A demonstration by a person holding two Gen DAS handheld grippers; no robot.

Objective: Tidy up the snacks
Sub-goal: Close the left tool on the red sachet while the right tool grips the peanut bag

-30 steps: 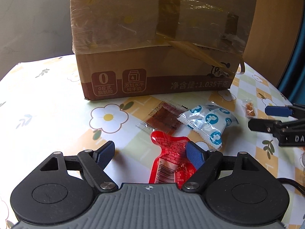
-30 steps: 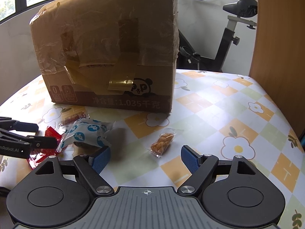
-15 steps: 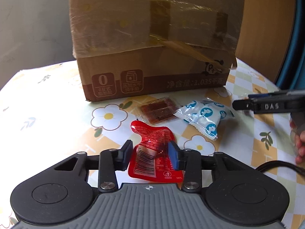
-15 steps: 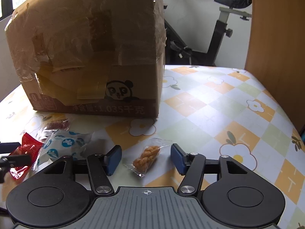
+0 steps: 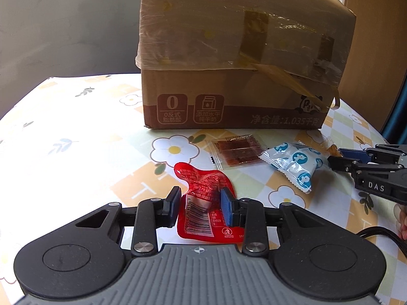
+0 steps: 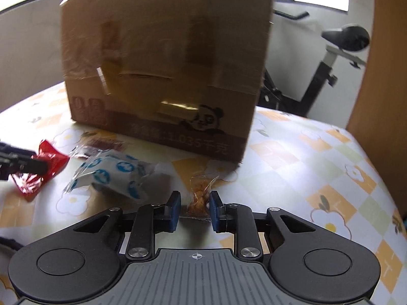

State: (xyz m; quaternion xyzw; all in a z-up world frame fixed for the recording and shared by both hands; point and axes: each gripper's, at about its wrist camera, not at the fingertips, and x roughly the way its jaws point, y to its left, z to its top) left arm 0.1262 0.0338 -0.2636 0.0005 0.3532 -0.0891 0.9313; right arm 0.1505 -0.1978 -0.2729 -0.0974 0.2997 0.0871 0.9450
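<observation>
While both grippers close, the left gripper [image 5: 199, 209] pinches the red packet [image 5: 206, 198] and the right gripper [image 6: 195, 209] closes on the orange snack [image 6: 199, 198], both before the cardboard box [image 5: 236, 58], ready for sorting.

My left gripper [image 5: 201, 209] points down at a slant, both pads pinching a red pouch [image 5: 203, 203], jaws closing. My right gripper [image 6: 194, 209] also slants down, jaws closing around a small snack packet [image 6: 199, 198].
</observation>
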